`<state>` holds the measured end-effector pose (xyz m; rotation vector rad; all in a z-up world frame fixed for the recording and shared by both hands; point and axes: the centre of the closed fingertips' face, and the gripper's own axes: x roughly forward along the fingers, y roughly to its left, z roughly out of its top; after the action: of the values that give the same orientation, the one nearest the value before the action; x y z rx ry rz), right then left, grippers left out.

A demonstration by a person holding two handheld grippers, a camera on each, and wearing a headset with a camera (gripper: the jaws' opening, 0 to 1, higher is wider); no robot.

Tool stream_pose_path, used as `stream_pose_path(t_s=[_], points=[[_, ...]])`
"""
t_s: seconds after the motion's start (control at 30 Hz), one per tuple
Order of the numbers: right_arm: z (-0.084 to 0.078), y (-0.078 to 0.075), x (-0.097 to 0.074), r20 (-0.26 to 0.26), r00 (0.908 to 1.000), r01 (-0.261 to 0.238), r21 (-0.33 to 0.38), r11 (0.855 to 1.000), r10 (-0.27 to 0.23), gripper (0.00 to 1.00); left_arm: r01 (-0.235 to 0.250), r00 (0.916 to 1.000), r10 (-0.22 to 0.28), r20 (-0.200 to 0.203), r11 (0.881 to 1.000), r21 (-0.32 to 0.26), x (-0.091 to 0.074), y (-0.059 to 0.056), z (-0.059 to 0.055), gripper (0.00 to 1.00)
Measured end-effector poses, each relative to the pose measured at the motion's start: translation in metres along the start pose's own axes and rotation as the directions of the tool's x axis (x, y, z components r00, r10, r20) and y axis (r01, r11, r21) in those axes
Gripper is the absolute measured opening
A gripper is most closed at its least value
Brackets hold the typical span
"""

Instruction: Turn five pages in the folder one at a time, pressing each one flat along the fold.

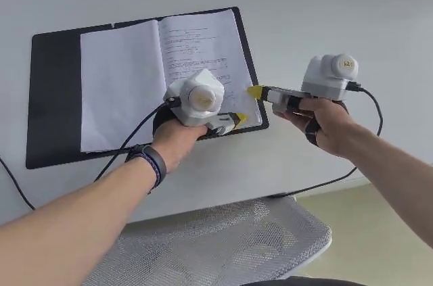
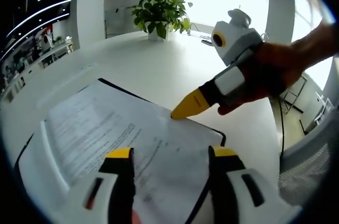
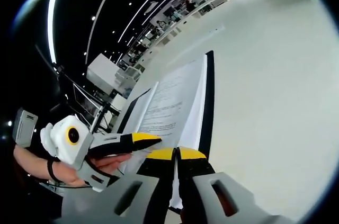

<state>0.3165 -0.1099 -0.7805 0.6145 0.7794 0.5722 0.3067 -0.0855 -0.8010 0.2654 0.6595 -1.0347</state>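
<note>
At the lower right corner of the open folder (image 1: 54, 97), upper left in the head view, the right gripper (image 1: 254, 91), jaws closed at the printed page (image 1: 199, 46) edge with no clear hold, should lift one sheet only, while the left gripper (image 1: 240, 119), hovering with jaws apart and empty, presses the fold (image 1: 161, 76).

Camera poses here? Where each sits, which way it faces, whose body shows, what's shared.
Head view: headset, looking down at the open folder on the table; both forearms, left gripper, right gripper show.
Left gripper view: on the left gripper, facing along its parted jaws across the printed page toward a plant; right hand shows.
Right gripper view: on the right gripper, facing along its closed jaws over the folder's edge; left hand shows.
Shared: both gripper views see the page and the opposite gripper.
</note>
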Motion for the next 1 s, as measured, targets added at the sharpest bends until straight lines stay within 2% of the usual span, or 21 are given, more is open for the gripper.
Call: stream_pose_path(t_s=[0.33,0.6,0.77,0.9,1.0], points=[[0.007,0.011,-0.002,0.019,0.9998,-0.011,0.012,1.000,0.011,0.00,-0.020,0.9992,0.020,0.034,1.000,0.001,-0.025,0.013,0.012,0.61],[0.015,0.025,-0.004,0.044,0.9988,-0.021,-0.002,1.000,0.021,0.00,-0.056,0.9969,0.056,0.054,0.998,-0.011,-0.053,0.034,0.014,0.63],[0.022,0.033,-0.006,0.080,0.9961,-0.036,0.014,0.999,0.035,0.00,-0.078,0.9950,0.079,0.062,0.997,-0.004,-0.071,0.046,0.012,0.64],[0.026,0.043,-0.006,0.092,0.9945,-0.050,-0.007,0.999,0.050,0.00,-0.102,0.9920,0.103,0.073,0.995,-0.020,-0.087,0.057,0.010,0.65],[0.030,0.052,-0.006,0.099,0.9931,-0.062,-0.017,0.998,0.064,0.00,-0.115,0.9901,0.117,0.078,0.993,-0.021,-0.100,0.060,0.008,0.65]])
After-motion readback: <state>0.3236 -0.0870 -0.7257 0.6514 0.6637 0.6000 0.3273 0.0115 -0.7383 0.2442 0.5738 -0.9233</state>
